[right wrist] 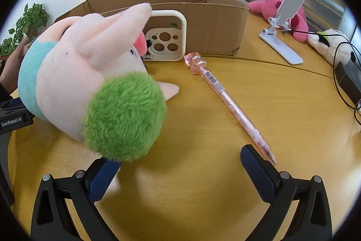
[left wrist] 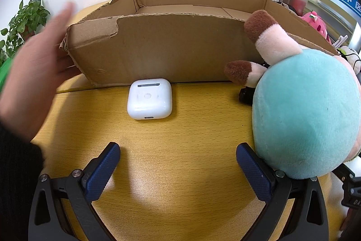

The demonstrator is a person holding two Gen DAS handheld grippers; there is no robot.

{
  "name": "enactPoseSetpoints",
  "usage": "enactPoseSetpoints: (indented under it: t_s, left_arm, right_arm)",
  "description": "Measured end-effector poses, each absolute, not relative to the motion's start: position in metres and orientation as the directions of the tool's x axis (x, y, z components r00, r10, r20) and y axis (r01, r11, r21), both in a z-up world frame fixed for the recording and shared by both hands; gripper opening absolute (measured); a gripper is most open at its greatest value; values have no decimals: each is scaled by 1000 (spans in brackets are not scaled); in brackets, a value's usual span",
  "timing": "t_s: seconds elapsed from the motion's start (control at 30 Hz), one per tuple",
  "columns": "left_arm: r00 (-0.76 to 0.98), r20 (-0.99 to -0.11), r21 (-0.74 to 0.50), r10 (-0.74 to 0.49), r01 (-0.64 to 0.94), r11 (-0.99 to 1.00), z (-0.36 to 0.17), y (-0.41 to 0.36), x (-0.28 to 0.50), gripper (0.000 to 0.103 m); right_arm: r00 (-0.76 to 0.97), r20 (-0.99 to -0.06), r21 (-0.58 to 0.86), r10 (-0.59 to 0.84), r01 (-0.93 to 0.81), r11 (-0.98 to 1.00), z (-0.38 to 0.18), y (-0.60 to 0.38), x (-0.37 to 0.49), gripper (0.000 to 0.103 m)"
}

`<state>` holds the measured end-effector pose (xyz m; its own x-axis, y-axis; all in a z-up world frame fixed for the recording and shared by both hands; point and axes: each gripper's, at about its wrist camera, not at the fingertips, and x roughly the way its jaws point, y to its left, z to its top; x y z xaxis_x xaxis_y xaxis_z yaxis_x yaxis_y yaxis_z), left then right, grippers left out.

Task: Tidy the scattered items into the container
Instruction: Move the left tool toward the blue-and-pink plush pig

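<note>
An open cardboard box (left wrist: 162,46) stands at the back of the yellow table (left wrist: 180,150); it also shows in the right wrist view (right wrist: 212,26). A white earbud case (left wrist: 149,99) lies just in front of it. A plush pig (left wrist: 304,110) in teal, pink and green lies to the right, also in the right wrist view (right wrist: 90,83). A pink pen (right wrist: 227,101) lies on the table, and a white phone case (right wrist: 168,37) leans against the box. My left gripper (left wrist: 178,159) is open and empty, behind the earbud case. My right gripper (right wrist: 178,159) is open and empty, between plush and pen.
A bare hand (left wrist: 38,73) touches the box's left corner. A white phone stand (right wrist: 284,31), pink plush (right wrist: 270,6), white plush (right wrist: 327,44) and black cables (right wrist: 345,73) sit at the right. A potted plant (left wrist: 20,26) stands far left.
</note>
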<state>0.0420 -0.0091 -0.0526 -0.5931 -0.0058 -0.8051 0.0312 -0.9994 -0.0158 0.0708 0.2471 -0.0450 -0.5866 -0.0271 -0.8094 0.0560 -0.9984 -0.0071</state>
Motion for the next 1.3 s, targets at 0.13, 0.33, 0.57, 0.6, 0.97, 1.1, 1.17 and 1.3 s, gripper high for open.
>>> enactPoseSetpoints:
  t_s: [0.13,0.33,0.57,0.6,0.97,1.1,1.17,1.3]
  left_arm:
    - [-593,-805,-16,-6,31,-999,-53,-9,42,103]
    - [-593,-805,-16,-6,31,-999,-52,-9,42,103]
    - [-593,-805,-16,-5,31,-999,-52,-9,42,103]
    - [-593,-805,-16,-5,31,-999,-52,-9,42,103]
    - [-593,-805,-16,-5,30,-999,-52,-9,42,103]
    - [-593,-805,-15,-7,33,-999,-53,-9,42,103]
    - [-593,-805,-16,-8,34,-999,-53,-8,42,103]
    - [-593,-805,-15,-6,31,-999,-53,-8,43,103]
  right_arm:
    - [-587,-809,-6,-28,56,-998,-45,247,70,103]
    - [-587,-809,-5,-28,54,-999,-45,247,69,103]
    - [-586,-809,-7,-43,83,-997,-45,228,79,103]
    - [-585,-809,-6,-56,105,-994,-45,224,80,103]
    - [-579,-810,-3,-90,158,-987,-45,217,81,103]
    - [-580,-810,-3,-91,159,-987,-45,217,82,103]
    - [-579,-810,-3,-91,161,-987,-45,218,80,103]
    - [-580,-810,-6,-89,160,-987,-46,215,81,103]
